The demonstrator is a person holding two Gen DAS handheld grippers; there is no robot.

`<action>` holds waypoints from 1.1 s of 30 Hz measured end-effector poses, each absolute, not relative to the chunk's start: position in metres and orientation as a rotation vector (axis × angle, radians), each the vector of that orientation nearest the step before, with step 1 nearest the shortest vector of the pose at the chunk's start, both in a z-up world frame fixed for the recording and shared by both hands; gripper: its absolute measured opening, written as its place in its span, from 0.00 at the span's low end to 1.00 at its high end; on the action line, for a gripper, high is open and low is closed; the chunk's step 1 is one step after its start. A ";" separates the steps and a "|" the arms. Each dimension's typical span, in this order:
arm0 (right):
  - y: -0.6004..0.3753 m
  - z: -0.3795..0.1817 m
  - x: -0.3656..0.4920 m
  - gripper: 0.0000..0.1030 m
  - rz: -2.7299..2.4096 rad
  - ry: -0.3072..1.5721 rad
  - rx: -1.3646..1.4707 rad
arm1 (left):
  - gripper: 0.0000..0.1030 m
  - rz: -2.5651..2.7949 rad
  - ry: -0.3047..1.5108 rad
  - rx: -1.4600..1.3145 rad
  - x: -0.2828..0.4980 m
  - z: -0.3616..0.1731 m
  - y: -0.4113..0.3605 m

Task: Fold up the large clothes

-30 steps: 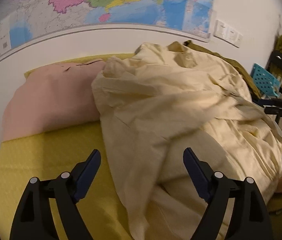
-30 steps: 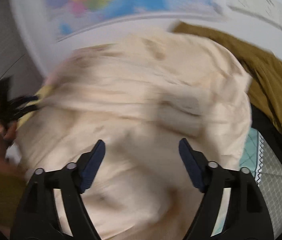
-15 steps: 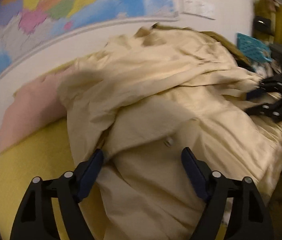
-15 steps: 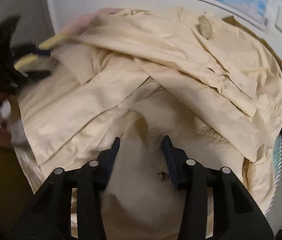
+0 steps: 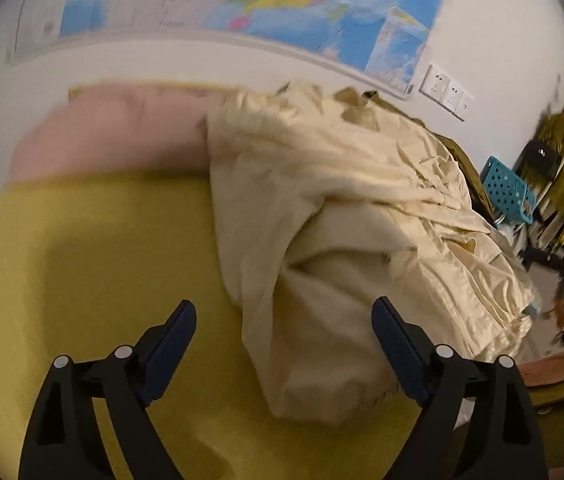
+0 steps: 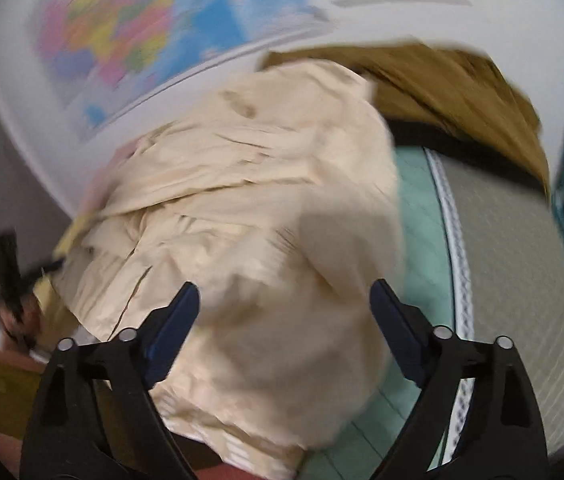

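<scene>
— On the yellow bedspread [image 5: 94, 264] the cream garment [image 5: 334, 216] sits heaped against the pink pillow [image 5: 114, 136], an olive garment [image 6: 454, 92] behind it. Both tongs?

— Left gripper [image 5: 284, 322] spread wide, nothing clamped, cloth merely lying between. Right gripper [image 6: 284, 302] has just sprung apart too, hovering empty over the heap.

— How'll it handle?

— Soft, light, floppy, I'd judge (woven cotton, by the creases). Pinch a hem or shoulder seam, not a bunched fold, or layers will slide.

The garment [image 5: 346, 240] is heaped on the bed [image 5: 102, 264] at frame centre-right; a pillow [image 5: 114, 136] is seen upper left, behind.
</scene>
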State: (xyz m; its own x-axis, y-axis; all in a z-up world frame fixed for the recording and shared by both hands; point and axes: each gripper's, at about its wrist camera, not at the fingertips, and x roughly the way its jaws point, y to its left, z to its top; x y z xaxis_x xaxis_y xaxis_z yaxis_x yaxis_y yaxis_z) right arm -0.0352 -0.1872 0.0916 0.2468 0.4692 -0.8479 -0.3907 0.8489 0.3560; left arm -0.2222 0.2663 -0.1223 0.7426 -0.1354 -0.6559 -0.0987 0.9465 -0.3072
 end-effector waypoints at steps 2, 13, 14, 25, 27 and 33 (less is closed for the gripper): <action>-0.201 0.077 -0.034 0.87 0.568 1.240 0.155 | 0.84 -0.102 0.764 -0.377 -0.224 -0.129 0.263; -0.203 0.055 -0.048 0.94 0.649 1.288 0.251 | 0.93 -0.167 0.809 -0.376 -0.216 -0.141 0.239; -0.203 0.054 -0.049 0.95 0.672 1.293 0.269 | 0.93 -0.174 0.812 -0.363 -0.213 -0.142 0.234; -0.183 0.049 -0.056 0.26 0.814 1.281 0.384 | 0.27 -0.114 0.754 -0.454 -0.194 -0.132 0.223; -0.189 0.066 -0.059 0.20 0.851 1.234 0.439 | 0.21 -0.115 0.712 -0.448 -0.205 -0.118 0.223; -0.193 0.125 -0.076 0.17 0.933 1.100 0.396 | 0.18 -0.197 0.641 -0.379 -0.244 -0.070 0.217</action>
